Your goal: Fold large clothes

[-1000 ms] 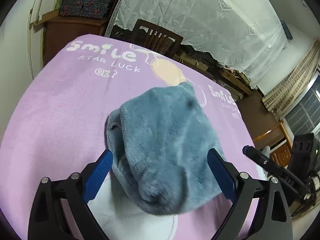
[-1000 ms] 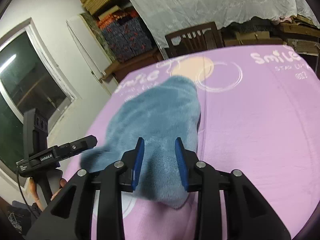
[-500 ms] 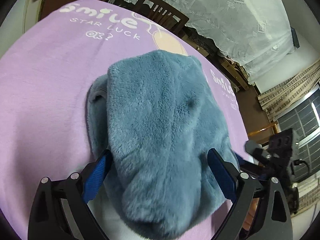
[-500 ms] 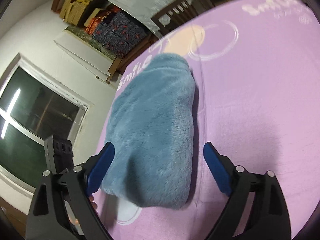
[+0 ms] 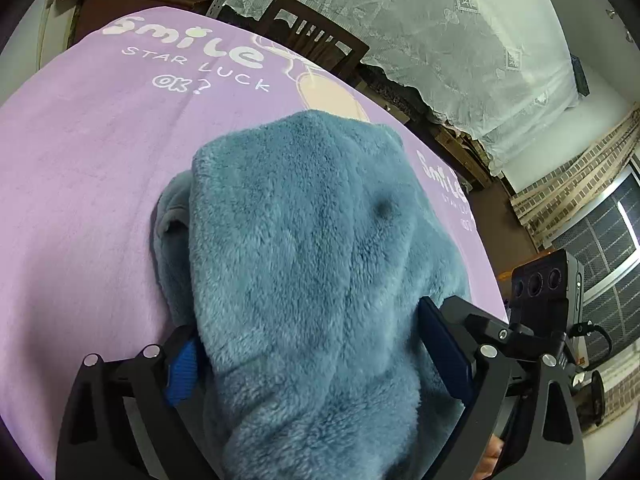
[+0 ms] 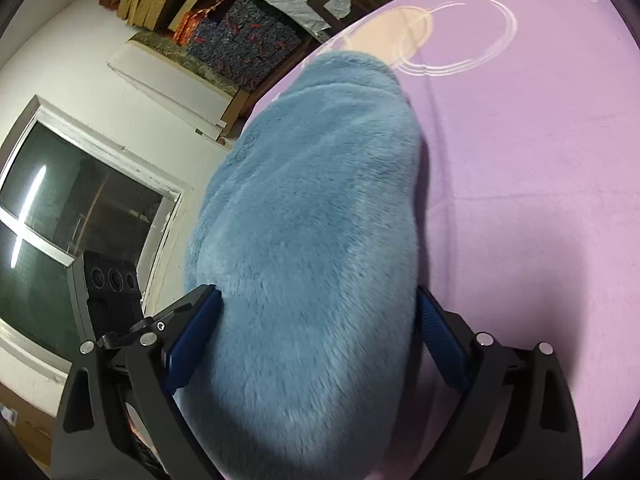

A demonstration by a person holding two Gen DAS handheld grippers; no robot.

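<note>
The folded fleece (image 5: pixel 312 264) lies mid-frame on the purple surface (image 5: pixel 80 168). The right gripper (image 6: pixel 316 344) is opening wide around it; the left gripper (image 5: pixel 308 356) stands wide too. Both should withdraw straight back, without snagging the pile.

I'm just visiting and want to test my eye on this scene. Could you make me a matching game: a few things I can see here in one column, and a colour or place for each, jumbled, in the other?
Things:
1. fluffy garment
2. bed cover
3. chair
4. lace curtain

Descriptions:
A. purple, printed with "Smile"
B. white, hanging at the back
C. grey-blue, lying bundled on the cover
D. dark wood, beyond the far edge of the cover

Pairs: 1-C, 2-A, 3-D, 4-B
</note>
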